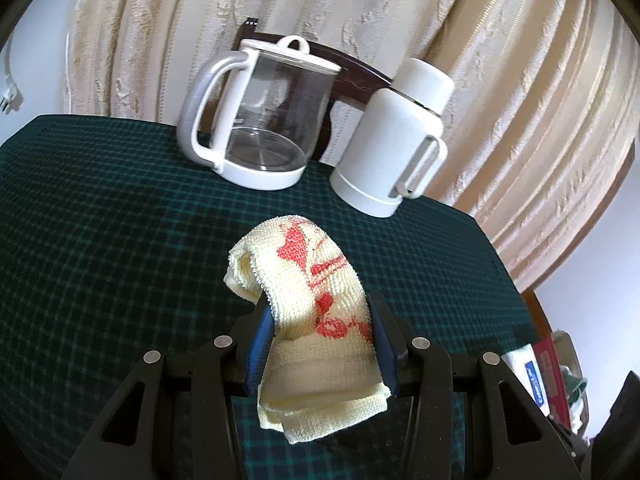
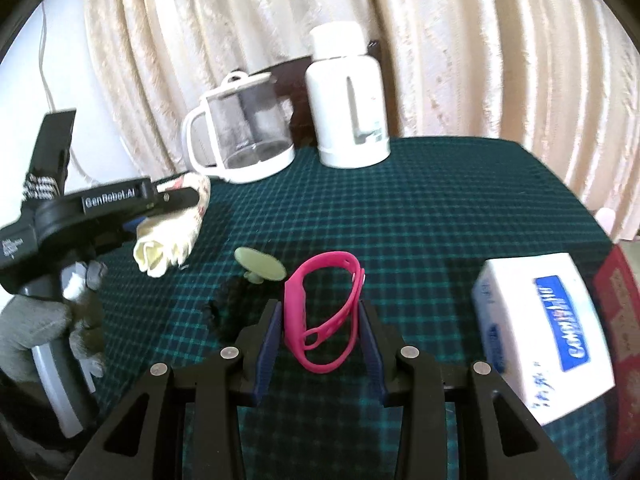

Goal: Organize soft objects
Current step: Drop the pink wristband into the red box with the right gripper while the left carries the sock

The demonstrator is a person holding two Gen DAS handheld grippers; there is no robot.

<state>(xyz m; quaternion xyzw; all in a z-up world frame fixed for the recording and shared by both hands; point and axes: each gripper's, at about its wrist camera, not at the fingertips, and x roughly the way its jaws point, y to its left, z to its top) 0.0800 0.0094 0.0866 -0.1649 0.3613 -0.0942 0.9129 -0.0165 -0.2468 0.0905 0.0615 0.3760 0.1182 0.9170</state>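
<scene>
Counting what's on the surface (image 2: 460, 208) right now.
One yellow cloth (image 1: 308, 304), one pink band (image 2: 324, 312), one green suction cup (image 2: 260, 266), one glass jug (image 1: 256, 116), one white flask (image 1: 394, 136), one white box (image 2: 548, 336).

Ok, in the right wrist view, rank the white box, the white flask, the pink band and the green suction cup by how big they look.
1. white box, though it sits nearer the camera than the flask, so that order is unsure
2. white flask
3. pink band, close in the tongs
4. green suction cup

Jug (image 1: 256, 120) and flask (image 1: 396, 140) block the far edge; checked cloth (image 1: 100, 240) before them lies open.
</scene>
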